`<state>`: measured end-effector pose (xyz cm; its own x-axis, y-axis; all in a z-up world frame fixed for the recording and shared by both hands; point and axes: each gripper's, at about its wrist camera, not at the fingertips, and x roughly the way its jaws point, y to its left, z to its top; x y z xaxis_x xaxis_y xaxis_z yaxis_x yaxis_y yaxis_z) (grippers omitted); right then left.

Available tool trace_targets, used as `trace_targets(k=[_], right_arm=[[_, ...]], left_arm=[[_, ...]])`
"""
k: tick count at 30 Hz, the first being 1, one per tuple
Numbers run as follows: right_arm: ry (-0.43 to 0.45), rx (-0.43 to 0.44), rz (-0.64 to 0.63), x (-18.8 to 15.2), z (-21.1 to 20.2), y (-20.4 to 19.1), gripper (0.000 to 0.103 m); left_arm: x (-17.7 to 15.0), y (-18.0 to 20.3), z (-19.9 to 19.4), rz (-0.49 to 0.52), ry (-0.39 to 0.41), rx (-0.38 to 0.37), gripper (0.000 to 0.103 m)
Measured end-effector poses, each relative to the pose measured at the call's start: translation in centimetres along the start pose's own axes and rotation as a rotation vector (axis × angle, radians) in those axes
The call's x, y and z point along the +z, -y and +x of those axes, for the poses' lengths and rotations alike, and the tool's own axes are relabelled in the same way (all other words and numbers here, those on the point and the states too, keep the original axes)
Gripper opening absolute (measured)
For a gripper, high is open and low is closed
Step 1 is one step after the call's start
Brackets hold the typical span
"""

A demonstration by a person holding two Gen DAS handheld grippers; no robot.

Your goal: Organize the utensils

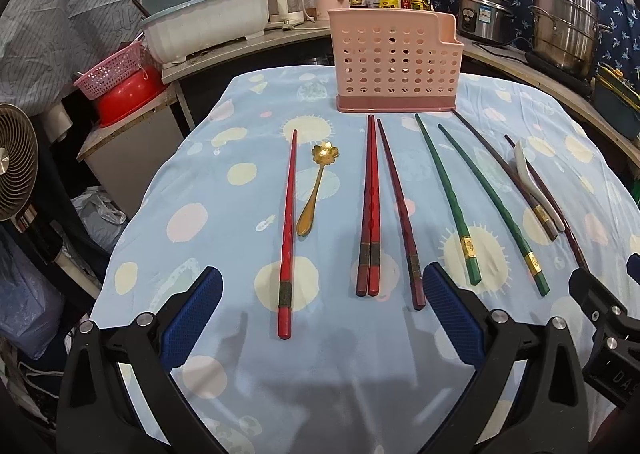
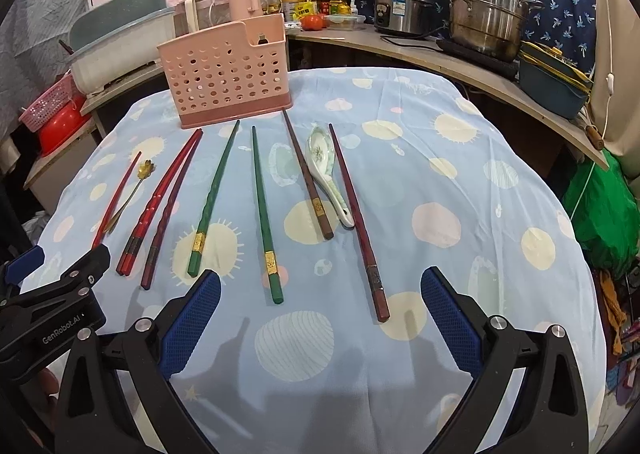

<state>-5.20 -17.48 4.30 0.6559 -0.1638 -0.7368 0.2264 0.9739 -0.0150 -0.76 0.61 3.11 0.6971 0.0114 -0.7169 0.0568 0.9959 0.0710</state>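
Left gripper [image 1: 322, 314] and right gripper [image 2: 320, 314] hang low over the near cloth [image 2: 460, 174], jaws wide apart, empty. Ahead lie chopsticks [image 1: 370, 206] and two spoons [image 1: 316, 190] in a row — none yet in the rack [image 1: 394, 62] beyond. Everything remains to do.

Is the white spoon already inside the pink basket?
No, the white spoon lies on the tablecloth between two dark chopsticks, in front of the pink basket.
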Motion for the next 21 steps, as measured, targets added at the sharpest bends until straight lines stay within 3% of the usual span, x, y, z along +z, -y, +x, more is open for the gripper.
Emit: trace_targets(k=[21], right_arm=[[0.002, 0.006, -0.003, 0.27, -0.29, -0.28, 0.096]], left_arm=[[0.57, -0.06, -0.35, 0.0, 0.0, 0.002, 0.096]])
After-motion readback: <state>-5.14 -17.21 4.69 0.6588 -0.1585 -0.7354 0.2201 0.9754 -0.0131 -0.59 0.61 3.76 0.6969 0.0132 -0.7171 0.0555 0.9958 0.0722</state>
